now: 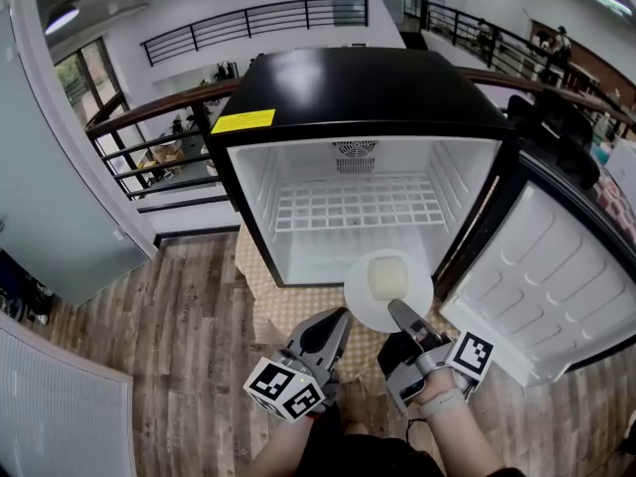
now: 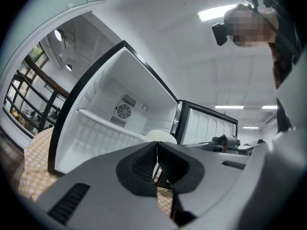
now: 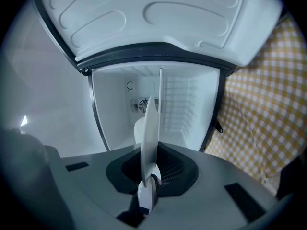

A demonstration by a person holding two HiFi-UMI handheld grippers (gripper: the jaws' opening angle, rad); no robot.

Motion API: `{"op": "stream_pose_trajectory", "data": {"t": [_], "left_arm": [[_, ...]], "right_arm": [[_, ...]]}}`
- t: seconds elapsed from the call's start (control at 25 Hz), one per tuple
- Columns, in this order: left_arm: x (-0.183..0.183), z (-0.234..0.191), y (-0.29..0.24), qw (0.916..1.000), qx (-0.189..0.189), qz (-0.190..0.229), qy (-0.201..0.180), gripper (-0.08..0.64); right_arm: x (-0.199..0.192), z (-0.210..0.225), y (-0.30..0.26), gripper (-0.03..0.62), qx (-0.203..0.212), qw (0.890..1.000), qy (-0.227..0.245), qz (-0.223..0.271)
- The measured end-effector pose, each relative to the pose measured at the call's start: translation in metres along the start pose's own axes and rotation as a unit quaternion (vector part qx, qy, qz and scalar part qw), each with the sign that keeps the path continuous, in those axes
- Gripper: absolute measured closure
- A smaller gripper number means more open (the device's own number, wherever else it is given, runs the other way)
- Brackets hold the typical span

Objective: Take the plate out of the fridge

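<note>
Plate [image 1: 388, 288]: just outside the fridge [image 1: 348, 97] mouth, in front of its wire shelf [image 1: 358, 207].
Right hand-held gripper [image 1: 401, 315]: clamped on the plate's near rim, likely to carry it level.
Left hand-held gripper [image 1: 336, 322]: jaws pressed together, empty, idle before the fridge.
Door [image 1: 556, 286]: swung wide at the fridge's right, leaving the way free.

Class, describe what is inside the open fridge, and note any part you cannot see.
Inside the fridge: a white wire shelf and a fan vent. The plate, clamped in the right gripper, covers the lower front corner.
</note>
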State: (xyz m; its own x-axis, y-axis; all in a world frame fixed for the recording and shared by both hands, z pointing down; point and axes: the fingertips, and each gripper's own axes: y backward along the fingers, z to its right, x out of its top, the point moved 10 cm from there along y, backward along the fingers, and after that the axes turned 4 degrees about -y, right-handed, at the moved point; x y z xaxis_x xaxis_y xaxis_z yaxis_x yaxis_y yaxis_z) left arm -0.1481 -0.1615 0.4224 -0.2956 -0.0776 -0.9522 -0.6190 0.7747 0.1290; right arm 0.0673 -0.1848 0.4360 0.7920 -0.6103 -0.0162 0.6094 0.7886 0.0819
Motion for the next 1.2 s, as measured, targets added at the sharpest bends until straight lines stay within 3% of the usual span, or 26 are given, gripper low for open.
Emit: {"op": "stream_pose_trajectory", "data": {"t": [0.56,1.2], "left_arm": [[-0.01,0.03,0.031,0.9998,0.019,-0.003,-0.006,0.551],[-0.009,0.04,0.057,0.9999,0.014,0.004,-0.008,0.549]], "right_arm": [[-0.018,0.013,0.04,0.543,0.0,1.0,-0.007,-0.026],[-0.042,0.02,0.068,0.543,0.014,1.0,-0.001,-0.025]]}}
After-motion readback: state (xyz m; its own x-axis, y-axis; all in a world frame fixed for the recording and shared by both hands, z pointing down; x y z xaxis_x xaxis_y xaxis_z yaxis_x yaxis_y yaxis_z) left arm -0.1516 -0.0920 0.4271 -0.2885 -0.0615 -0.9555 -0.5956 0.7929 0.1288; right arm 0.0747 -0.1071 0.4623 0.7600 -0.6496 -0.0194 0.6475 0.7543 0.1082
